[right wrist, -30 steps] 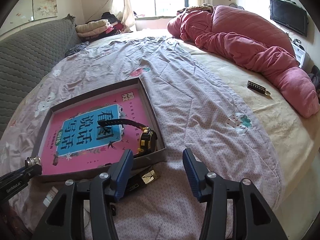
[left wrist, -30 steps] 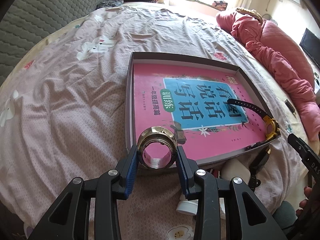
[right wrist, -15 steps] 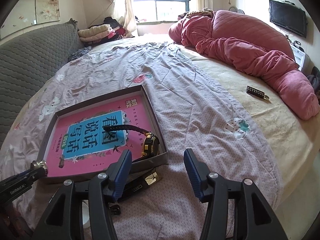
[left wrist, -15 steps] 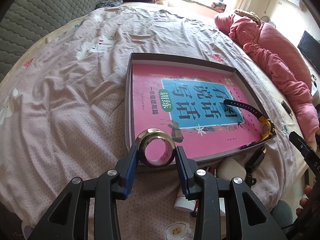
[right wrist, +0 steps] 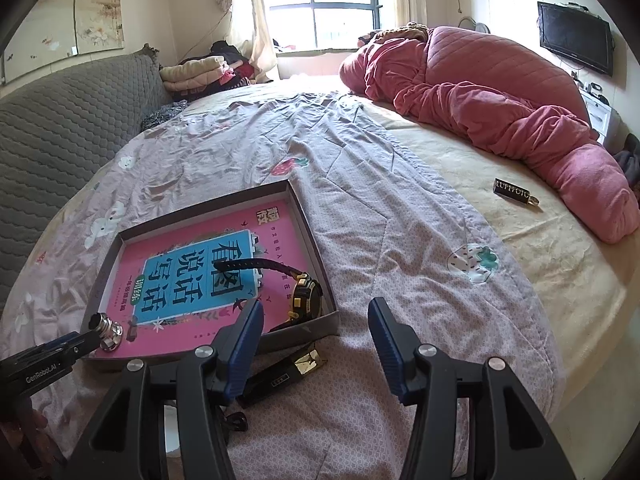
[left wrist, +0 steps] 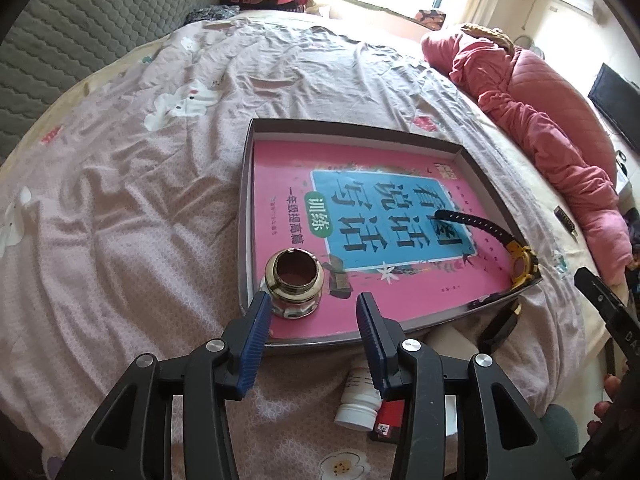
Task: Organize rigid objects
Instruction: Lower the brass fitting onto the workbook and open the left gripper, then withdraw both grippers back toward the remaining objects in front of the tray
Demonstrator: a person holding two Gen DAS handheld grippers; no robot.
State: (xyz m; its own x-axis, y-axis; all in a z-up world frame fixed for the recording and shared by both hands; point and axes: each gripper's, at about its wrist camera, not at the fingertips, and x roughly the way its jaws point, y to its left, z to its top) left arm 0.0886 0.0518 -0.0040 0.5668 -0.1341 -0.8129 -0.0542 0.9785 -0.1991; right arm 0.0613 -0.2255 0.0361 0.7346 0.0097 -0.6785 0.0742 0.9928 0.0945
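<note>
A small glass jar with a gold collar [left wrist: 294, 288] stands upright in the near left corner of the grey tray [left wrist: 352, 128], on the pink book [left wrist: 360, 168] that lines it. My left gripper [left wrist: 312, 312] hangs just in front of the jar. Its jaws are opening, and the jar sits by the left finger, out of the pads' grip. A yellow and black watch [left wrist: 516, 260] lies at the tray's right corner. My right gripper [right wrist: 316, 320] is open with nothing between its fingers, above the sheet beside that corner and the watch [right wrist: 304, 296].
A black and gold bar [right wrist: 288, 370] lies on the sheet just below the tray [right wrist: 312, 232]. A white bottle [left wrist: 358, 400] and a red box [left wrist: 390, 416] sit near the bed's edge. A black tag [right wrist: 514, 192] lies far right by the pink quilt [right wrist: 500, 112].
The jar was gripped and tilted between the left fingers; now it stands upright in the tray and the left jaws have spread. The right gripper has hardly moved.
</note>
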